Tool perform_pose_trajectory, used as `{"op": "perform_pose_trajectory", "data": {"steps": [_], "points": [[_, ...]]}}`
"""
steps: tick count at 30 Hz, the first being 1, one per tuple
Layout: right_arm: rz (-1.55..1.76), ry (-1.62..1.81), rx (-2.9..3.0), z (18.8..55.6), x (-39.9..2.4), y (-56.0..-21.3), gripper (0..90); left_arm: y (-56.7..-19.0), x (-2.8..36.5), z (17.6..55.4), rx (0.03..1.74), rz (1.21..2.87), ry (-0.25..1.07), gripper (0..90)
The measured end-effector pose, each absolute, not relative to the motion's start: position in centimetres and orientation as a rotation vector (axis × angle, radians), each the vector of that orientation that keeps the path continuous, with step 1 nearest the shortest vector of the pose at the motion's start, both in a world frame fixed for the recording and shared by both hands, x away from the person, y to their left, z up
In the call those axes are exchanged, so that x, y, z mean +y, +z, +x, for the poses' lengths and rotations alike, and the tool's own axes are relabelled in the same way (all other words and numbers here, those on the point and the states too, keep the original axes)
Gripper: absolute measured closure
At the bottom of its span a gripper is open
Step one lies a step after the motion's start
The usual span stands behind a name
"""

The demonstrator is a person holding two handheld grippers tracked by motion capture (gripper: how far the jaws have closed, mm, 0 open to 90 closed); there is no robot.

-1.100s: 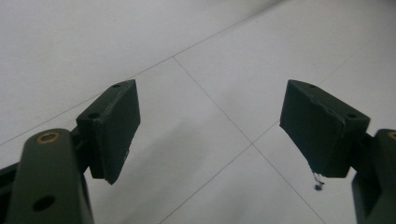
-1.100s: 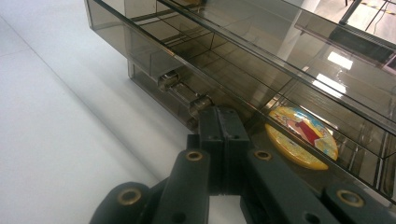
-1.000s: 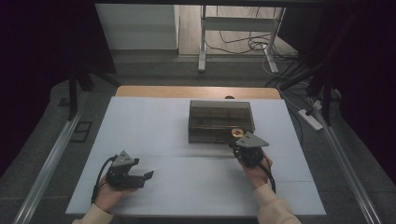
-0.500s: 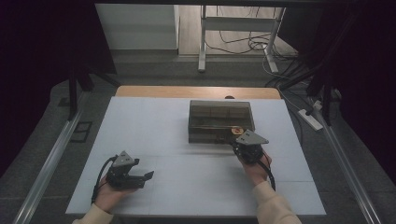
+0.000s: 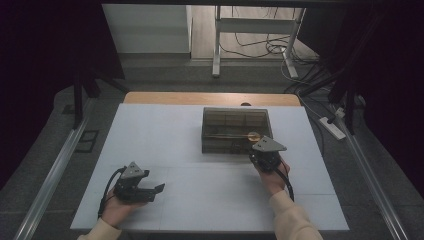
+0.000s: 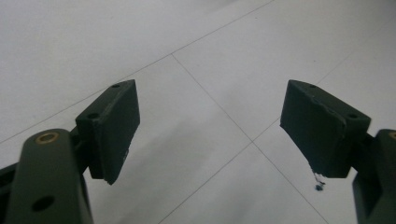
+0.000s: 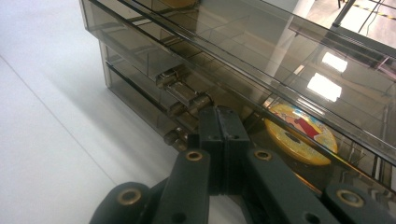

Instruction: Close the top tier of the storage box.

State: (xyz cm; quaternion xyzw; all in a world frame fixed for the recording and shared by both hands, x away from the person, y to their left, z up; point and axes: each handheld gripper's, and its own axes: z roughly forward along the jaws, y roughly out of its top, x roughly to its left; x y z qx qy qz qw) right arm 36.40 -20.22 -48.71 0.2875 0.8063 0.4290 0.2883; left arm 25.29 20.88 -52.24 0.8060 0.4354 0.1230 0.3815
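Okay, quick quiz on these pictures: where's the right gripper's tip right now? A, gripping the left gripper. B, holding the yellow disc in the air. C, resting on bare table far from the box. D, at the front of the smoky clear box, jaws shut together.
D: in the right gripper view the right gripper has its jaws pressed together against the latch side of the clear box; the yellow disc lies inside.

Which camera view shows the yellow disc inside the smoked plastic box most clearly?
The right gripper view: the yellow disc lies close behind the transparent wall of the box, and its red printed picture is visible. In the high view the disc is a small pale spot. The left gripper view faces the white table.
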Motion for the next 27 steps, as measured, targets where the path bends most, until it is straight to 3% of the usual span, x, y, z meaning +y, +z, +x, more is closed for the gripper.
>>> {"op": "perform_pose_trajectory", "data": {"steps": [27], "points": [[0.790, 1.155, 2.128, 37.4, -20.2, -48.8, 89.7, -52.4, 21.1, 25.3, 1.113, 2.061, 0.319, 20.0]]}}
